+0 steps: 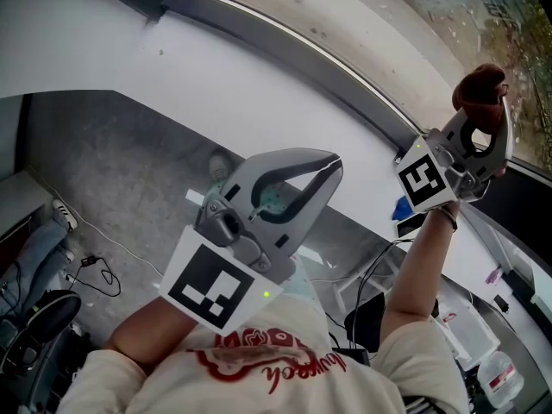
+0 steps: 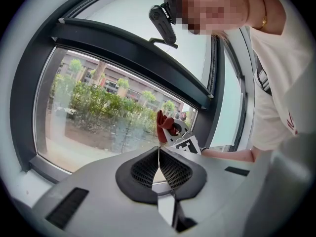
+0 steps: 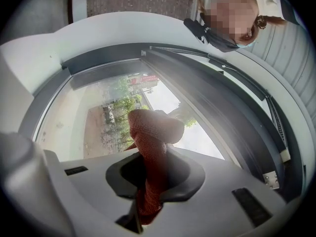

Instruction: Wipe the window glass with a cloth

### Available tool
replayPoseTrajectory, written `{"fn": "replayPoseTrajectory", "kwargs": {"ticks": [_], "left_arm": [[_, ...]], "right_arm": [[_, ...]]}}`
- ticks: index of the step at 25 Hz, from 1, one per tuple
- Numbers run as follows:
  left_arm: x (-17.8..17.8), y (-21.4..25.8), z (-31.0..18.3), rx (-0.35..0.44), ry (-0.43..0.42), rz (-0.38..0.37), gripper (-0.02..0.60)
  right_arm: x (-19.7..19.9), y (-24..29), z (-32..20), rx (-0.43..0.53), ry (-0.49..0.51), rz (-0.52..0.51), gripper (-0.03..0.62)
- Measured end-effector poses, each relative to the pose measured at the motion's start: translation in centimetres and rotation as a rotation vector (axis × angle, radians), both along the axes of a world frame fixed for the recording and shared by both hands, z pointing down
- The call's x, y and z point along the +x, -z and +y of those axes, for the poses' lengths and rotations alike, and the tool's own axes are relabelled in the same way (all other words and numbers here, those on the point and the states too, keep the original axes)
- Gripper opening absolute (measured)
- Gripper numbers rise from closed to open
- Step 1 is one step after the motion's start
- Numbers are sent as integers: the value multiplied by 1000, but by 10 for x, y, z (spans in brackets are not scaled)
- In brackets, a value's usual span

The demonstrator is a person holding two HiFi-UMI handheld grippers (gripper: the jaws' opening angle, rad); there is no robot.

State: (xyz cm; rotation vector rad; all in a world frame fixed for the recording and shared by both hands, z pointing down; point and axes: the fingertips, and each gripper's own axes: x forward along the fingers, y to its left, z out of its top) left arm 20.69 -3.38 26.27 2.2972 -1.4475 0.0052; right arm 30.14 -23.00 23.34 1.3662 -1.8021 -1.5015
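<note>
Red-brown cloth (image 3: 152, 130) stands bunched between the clamped jaws of the right gripper (image 3: 153, 168), its lower end lost in the slot behind them. Its bulging top sits just ahead of the jaw tips, up at the window glass (image 3: 94, 117), though contact is hard to make out. The left gripper (image 2: 159, 163), well apart from the right one, has its jaws pressed together on nothing; its view alone shows the trees outside sharply.
</note>
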Motion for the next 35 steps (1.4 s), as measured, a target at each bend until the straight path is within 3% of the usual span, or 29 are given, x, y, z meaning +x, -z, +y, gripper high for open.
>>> {"fn": "replayPoseTrajectory", "kwargs": {"ticks": [7, 24, 35], "left_arm": [[-3, -18, 8, -13, 5, 8, 21], [-3, -22, 25, -13, 18, 6, 21], [2, -10, 29, -1, 24, 15, 21]], "right_arm": [[-3, -55, 1, -79, -10, 29, 63], [-12, -125, 2, -184, -1, 95, 63], [-8, -140, -1, -222, -3, 109, 63]]}}
